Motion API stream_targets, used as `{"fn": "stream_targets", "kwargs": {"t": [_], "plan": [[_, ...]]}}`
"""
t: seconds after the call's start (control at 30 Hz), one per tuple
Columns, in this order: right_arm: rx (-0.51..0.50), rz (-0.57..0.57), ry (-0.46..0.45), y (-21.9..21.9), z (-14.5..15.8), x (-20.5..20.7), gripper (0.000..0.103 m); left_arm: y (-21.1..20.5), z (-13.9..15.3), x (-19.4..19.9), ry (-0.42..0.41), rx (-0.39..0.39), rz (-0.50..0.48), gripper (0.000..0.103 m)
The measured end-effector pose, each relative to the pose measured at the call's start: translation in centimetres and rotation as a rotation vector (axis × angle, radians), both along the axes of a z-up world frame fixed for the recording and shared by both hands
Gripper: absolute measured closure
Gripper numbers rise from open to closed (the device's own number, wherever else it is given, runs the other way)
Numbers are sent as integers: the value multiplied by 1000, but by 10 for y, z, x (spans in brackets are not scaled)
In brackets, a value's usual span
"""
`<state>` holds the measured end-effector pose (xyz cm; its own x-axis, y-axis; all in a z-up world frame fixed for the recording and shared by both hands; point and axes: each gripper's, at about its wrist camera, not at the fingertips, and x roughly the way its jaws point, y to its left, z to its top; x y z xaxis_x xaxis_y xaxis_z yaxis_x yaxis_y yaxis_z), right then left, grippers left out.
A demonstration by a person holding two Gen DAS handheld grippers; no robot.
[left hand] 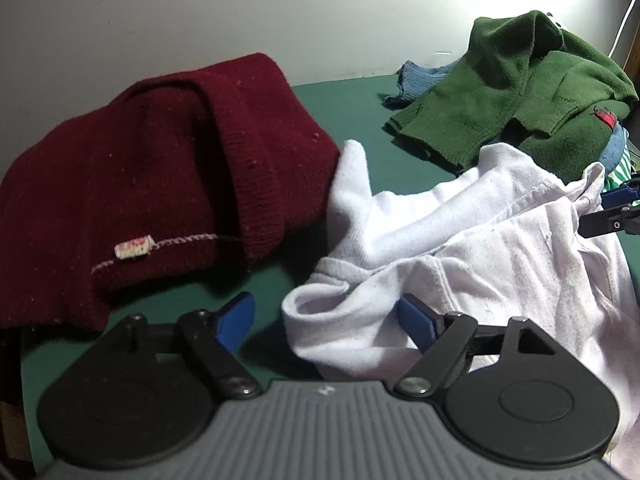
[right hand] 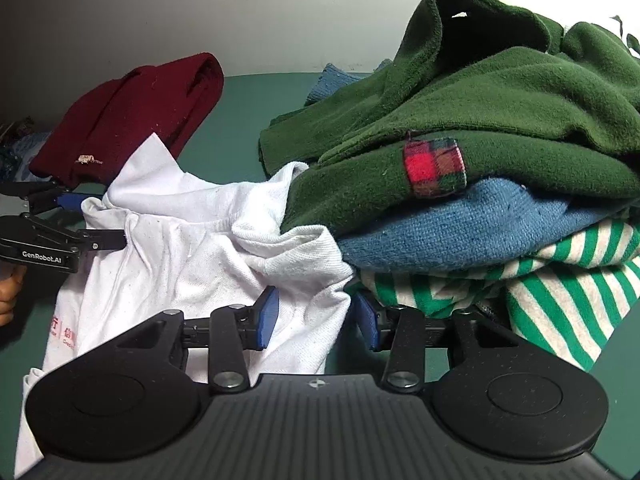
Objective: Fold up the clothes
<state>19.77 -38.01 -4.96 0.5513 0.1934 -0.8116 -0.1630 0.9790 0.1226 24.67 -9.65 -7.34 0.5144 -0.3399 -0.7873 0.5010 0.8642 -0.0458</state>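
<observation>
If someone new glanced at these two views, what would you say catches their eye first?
Probably the crumpled white shirt lying mid-table between both tools. To its right rises a stack topped by a dark green fleece with a red plaid patch, over a blue knit and a green-striped top. A folded maroon sweater sits at the left.

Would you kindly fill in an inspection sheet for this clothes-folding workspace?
Surface: green table top, mostly covered.
Job's things: white garment crumpled in front; maroon sweater folded at left.
Clutter: pile of green fleece over blue knit over green-striped top.
Grippers: left gripper open, white cloth between its pads; right gripper has a fold of white cloth between its pads, grip unclear.
Cables: thin white cord by the wall.
Surroundings: pale wall behind.
</observation>
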Motion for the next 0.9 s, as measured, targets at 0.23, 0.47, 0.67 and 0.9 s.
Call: {"fn": "stream_targets", "kwargs": {"t": [0.23, 0.47, 0.67, 0.9], "plan": [[-86, 74, -46, 17, -4, 1, 61, -2, 0, 0, -10, -4, -21, 30], [-99, 165, -82, 22, 8, 1, 83, -6, -1, 3, -7, -11, -22, 17], [-118, 239, -82, 29, -1, 7, 68, -7, -2, 7, 2, -2, -43, 12], [-53, 242, -55, 15, 1, 14, 69, -10, -2, 4, -7, -24, -65, 27]]}}
